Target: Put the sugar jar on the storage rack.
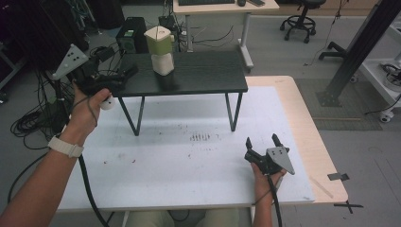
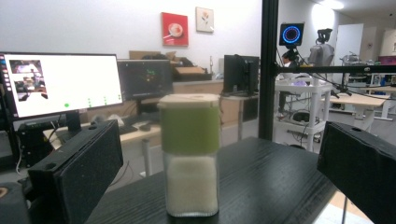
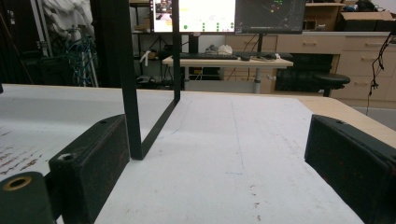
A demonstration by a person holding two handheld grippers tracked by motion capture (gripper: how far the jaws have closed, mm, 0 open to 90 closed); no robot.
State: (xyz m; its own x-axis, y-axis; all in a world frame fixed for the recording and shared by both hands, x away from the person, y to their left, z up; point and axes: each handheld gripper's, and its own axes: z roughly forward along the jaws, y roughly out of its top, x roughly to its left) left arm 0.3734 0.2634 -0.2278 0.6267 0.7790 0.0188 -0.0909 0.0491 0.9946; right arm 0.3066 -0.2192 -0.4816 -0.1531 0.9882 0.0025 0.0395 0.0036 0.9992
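A jar (image 1: 161,50) with a green upper half, a cream lid and white contents stands upright on a low black shelf (image 1: 203,71). My left gripper (image 1: 126,77) hovers at the shelf's left edge, open, pointing at the jar and apart from it. In the left gripper view the jar (image 2: 189,154) stands ahead between the two spread jaws, beyond their tips. My right gripper (image 1: 262,140) rests open on the white table top (image 1: 189,156) at the front right, holding nothing. The right gripper view has a shelf leg (image 3: 130,93) ahead on the left.
The shelf stands on thin black legs (image 1: 233,113) over the white top, which has a wooden rim (image 1: 312,137) on its right. Dark marks (image 1: 200,137) dot the middle. Cables (image 1: 33,118) lie on the floor at the left. A black post (image 1: 354,47) rises at the right.
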